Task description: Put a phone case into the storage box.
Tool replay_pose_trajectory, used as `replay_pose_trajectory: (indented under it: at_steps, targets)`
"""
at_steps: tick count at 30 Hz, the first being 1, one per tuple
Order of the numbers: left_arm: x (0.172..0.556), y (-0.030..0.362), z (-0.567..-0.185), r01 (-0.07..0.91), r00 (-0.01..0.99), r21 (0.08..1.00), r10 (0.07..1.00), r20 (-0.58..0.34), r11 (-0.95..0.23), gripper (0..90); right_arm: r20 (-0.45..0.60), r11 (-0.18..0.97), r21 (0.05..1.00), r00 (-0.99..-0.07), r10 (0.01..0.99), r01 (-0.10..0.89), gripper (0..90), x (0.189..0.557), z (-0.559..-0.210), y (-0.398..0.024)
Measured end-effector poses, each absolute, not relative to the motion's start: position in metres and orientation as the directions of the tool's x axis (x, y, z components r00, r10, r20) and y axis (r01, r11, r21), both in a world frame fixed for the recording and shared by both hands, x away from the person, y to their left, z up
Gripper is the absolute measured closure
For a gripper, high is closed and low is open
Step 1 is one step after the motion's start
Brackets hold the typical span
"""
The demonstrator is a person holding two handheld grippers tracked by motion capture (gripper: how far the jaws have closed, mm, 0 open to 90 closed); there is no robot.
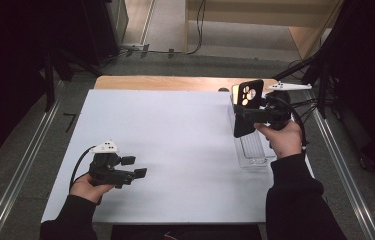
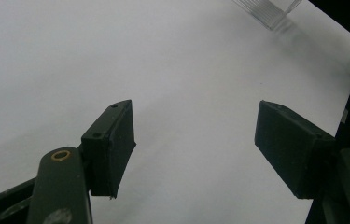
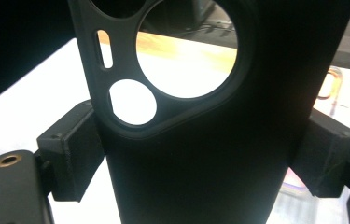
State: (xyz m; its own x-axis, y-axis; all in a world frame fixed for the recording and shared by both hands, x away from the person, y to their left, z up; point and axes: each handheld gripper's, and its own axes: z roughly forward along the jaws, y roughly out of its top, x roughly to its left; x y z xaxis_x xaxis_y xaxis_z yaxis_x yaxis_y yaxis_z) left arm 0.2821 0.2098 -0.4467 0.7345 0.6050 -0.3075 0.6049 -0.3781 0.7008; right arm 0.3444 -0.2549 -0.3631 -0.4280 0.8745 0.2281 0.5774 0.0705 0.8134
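Table (image 1: 175,83) — wooden top, light brown, bare only as a strip along the far edge. Nearly all of the top is covered by a white sheet (image 1: 175,145), flat and smooth, reaching the near edge and both side edges. In the left gripper view the sheet (image 2: 116,56) shows plain white, no marks.

Lying directly on the sheet — one clear plastic tray (image 1: 251,150), long and narrow, set lengthwise near the right edge. Its corner shows at the top of the left gripper view (image 2: 268,11). Contents of the tray cannot be made out.
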Motion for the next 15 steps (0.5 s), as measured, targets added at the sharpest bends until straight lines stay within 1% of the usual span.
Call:
replay_pose_trajectory:
  at_steps: [8,15]
  targets:
    - [0.282,0.209,-0.448,0.607,0.733,0.7,0.606,-0.31,-0.376,28.7,0.223,0.007,0.821,-0.332,0.916,0.57,12.5,0.349,-0.371,-0.269]
    - [0.282,0.207,-0.449,0.606,0.739,0.693,0.6,-0.307,-0.391,28.7,0.211,-0.015,0.823,-0.282,0.936,0.568,12.5,0.355,-0.38,-0.276]
